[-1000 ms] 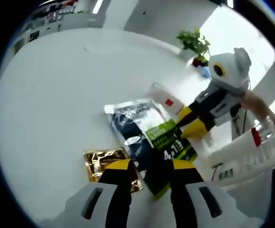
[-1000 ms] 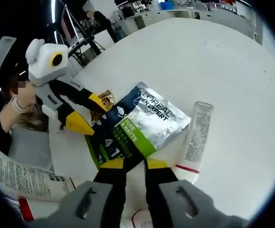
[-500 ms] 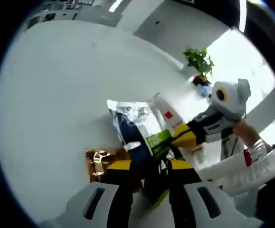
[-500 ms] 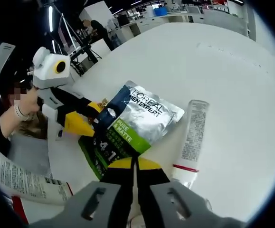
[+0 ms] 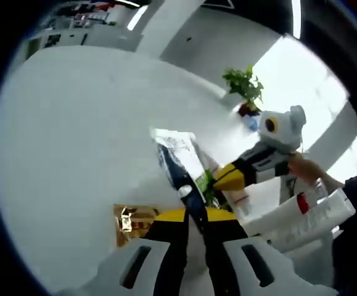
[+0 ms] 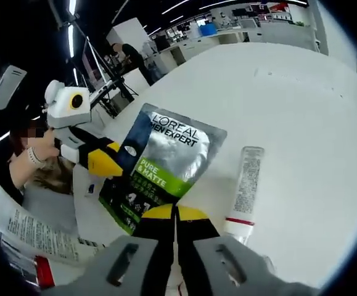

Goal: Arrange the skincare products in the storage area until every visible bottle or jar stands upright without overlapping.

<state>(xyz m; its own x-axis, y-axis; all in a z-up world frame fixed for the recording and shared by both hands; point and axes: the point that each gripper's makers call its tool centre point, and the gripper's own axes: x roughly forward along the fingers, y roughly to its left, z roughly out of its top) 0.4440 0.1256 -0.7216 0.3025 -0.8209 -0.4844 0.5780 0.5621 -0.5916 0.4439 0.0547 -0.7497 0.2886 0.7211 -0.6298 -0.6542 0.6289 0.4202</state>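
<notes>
Sachet (image 6: 160, 166), flat a second ago, now tilts up, clenched by both left gripper (image 5: 193, 217) and right gripper (image 6: 176, 213); tube (image 6: 243, 185) lies beside.

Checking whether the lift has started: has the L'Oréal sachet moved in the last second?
Yes. The L'Oréal sachet, pinched by both the right gripper and the left gripper, has tilted up off the table, away from the white tube lying flat beside it.

In the right gripper view, the silver and dark sachet (image 6: 161, 166) read "L'OREAL MEN EXPERT" across its top. Its green band carried "PURE & MATTE", and large white figures beginning "4" stood lower down. The white tube (image 6: 242, 188) on the table bore fine print too small to read.
</notes>
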